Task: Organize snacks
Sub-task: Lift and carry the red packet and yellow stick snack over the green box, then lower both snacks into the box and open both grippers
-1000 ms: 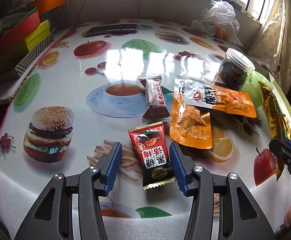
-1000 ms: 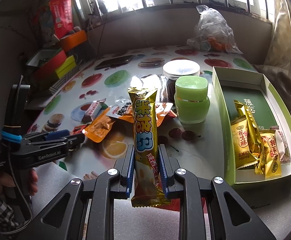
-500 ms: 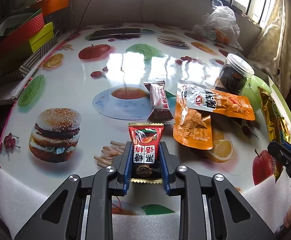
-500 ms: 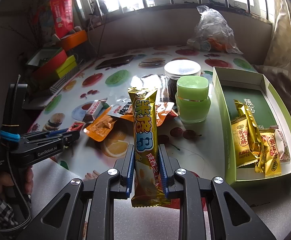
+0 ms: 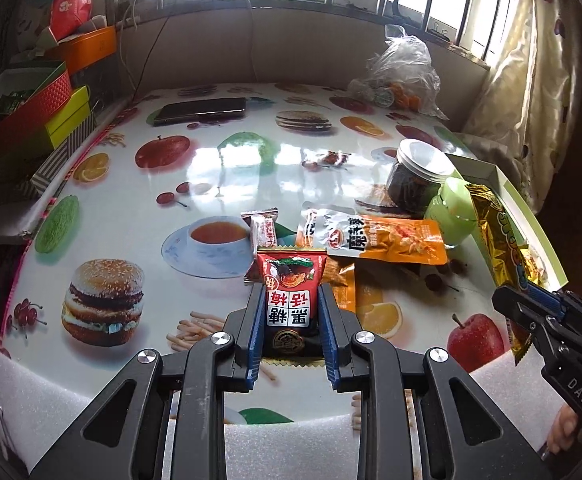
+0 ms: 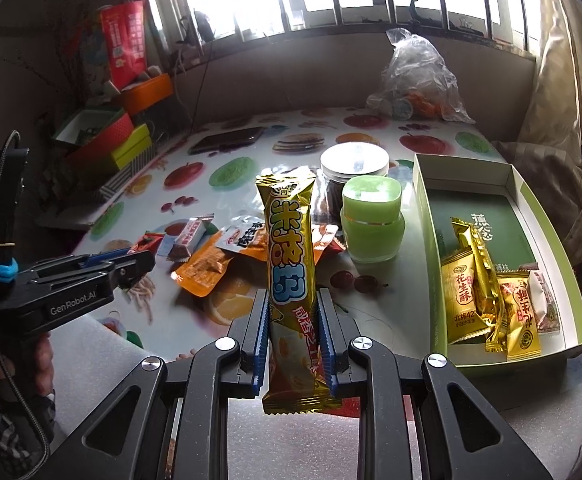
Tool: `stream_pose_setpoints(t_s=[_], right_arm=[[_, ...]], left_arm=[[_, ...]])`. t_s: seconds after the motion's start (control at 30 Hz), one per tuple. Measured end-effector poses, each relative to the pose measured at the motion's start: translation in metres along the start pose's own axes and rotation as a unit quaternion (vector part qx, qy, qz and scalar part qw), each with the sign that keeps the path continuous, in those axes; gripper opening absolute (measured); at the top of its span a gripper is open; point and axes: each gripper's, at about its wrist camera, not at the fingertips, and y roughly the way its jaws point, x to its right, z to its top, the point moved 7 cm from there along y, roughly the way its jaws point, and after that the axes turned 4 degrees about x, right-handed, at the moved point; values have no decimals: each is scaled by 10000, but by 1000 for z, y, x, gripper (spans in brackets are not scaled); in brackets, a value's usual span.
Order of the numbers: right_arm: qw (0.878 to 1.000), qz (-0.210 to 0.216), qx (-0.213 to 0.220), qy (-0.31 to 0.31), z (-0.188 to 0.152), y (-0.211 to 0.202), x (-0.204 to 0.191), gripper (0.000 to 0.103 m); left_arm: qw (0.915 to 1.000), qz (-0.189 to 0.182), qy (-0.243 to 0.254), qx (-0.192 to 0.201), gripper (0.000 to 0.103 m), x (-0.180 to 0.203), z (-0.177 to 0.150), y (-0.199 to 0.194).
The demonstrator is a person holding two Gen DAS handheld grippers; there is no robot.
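My left gripper (image 5: 291, 300) is shut on a red plum-candy packet (image 5: 291, 296) and holds it lifted above the table's front edge. My right gripper (image 6: 293, 304) is shut on a long gold snack bar (image 6: 291, 264), held upright above the table's front right. That bar also shows at the right of the left wrist view (image 5: 507, 240). A green box (image 6: 427, 240) at the right holds several gold and red packets (image 6: 487, 296). Orange packets (image 5: 387, 236) and a small brown-and-white candy (image 5: 263, 228) lie mid-table.
A dark jar with a white lid (image 6: 353, 184) and a green jar (image 6: 371, 220) stand left of the box. A phone (image 5: 201, 110) and a plastic bag (image 5: 403, 76) lie at the back. Stacked boxes (image 5: 31, 108) sit at the left. White foam (image 5: 31, 392) lines the front edge.
My left gripper closed on the red packet and lifted it off the table, tilting up. The right gripper kept holding the gold bar almost still.
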Motion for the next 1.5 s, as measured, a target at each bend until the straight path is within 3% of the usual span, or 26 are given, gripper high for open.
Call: stream_pose_setpoints(t_s=[0.8, 1.2, 1.5], right_arm=[[9955, -683, 414, 501, 16, -48, 70, 21], [9877, -1214, 349, 926, 10, -58, 134, 21], [9827, -1472, 113, 1116, 2, -46, 168, 21]], left_arm=[[9922, -975, 647, 422, 26, 109, 45, -16], [9841, -1562, 802, 265, 26, 171, 53, 0], [9804, -1763, 874, -94, 26, 207, 50, 27]])
